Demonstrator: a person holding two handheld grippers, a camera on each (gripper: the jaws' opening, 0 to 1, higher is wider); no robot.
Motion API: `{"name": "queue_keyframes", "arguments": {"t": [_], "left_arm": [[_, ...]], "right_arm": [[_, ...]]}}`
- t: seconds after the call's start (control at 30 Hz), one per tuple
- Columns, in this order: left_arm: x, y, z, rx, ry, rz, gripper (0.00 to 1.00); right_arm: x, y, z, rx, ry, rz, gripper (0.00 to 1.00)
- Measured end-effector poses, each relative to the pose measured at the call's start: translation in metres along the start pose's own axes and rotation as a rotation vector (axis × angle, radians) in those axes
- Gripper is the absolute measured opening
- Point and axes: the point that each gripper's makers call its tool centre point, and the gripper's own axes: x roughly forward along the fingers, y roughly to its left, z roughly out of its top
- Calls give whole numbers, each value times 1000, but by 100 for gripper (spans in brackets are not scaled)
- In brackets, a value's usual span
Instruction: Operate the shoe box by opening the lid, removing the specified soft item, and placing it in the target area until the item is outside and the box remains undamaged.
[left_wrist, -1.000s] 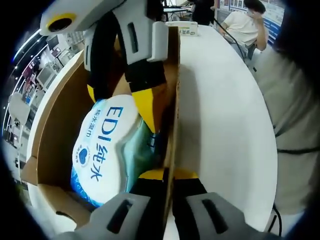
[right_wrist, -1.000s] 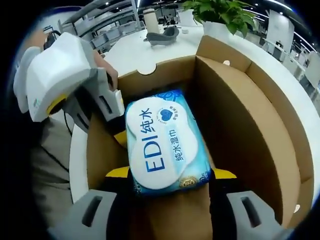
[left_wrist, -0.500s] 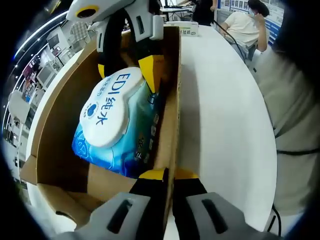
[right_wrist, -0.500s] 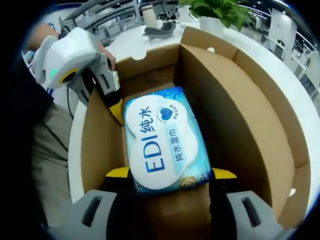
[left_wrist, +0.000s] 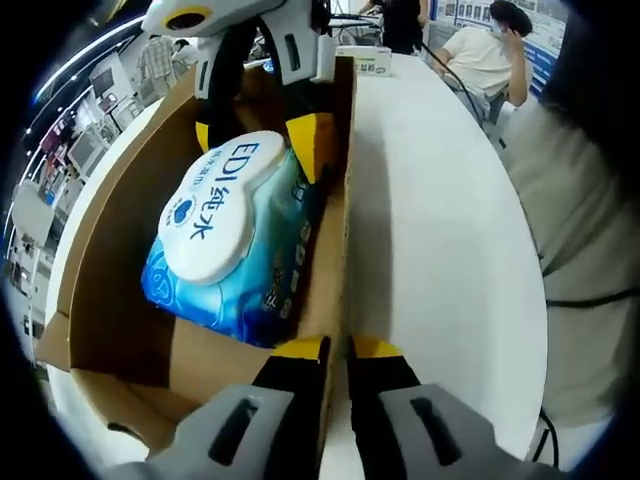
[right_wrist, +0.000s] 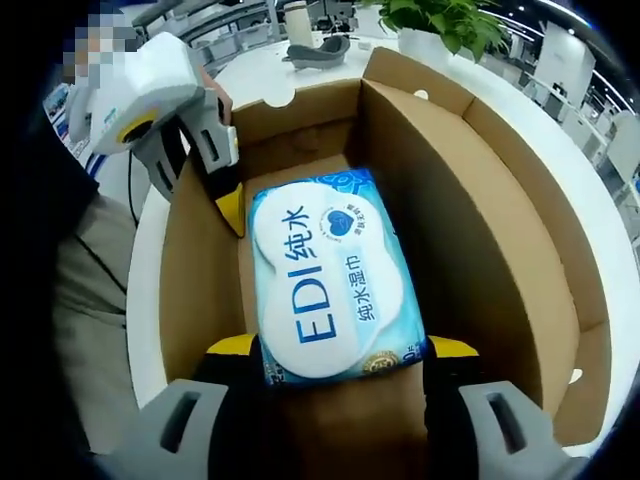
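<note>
Box: one open cardboard shoe box (right_wrist: 480, 210) on a white table (left_wrist: 440, 230).
Contents: one blue wipes pack (right_wrist: 335, 285) with a white lid — tilted up inside the box, its far end lifted.
Right gripper (right_wrist: 340, 352): jaws clamped on the pack's near end, at 6 o'clock in the right gripper view.
Left gripper (left_wrist: 338, 350): jaws pinched narrow on the box's side wall — 6 o'clock in the left gripper view.
People: one seated, at 1 o'clock.
</note>
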Motion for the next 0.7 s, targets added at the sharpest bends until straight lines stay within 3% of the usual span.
{"name": "queue_keyframes", "arguments": {"t": [0.1, 0.13, 0.17, 0.23, 0.3, 0.37, 0.47, 0.7], "left_arm": [[0, 0, 2, -28, -11, -4, 14], [0, -2, 8, -92, -53, -4, 18], [-1, -5, 10, -115, -62, -32, 21], [-5, -2, 17, -186, -96, -25, 25], [-10, -1, 22, -184, -124, -23, 30], [-21, -1, 38, -233, -210, -48, 34], [-35, 6, 46, -264, -262, -55, 34], [-61, 29, 47, -242, -278, -26, 35]], "right_arm": [[-3, 0, -1, -5, 3, -6, 64], [-6, 0, -1, -12, 3, -12, 64], [-8, 0, -1, -12, 5, -12, 64], [-12, -1, -2, -23, 7, -16, 64], [-18, -2, -1, -34, 1, -28, 63], [-24, 0, 1, -49, -10, -34, 62], [-33, -1, 4, -84, -25, -55, 61], [-41, -2, 5, -96, -37, -60, 60]]}}
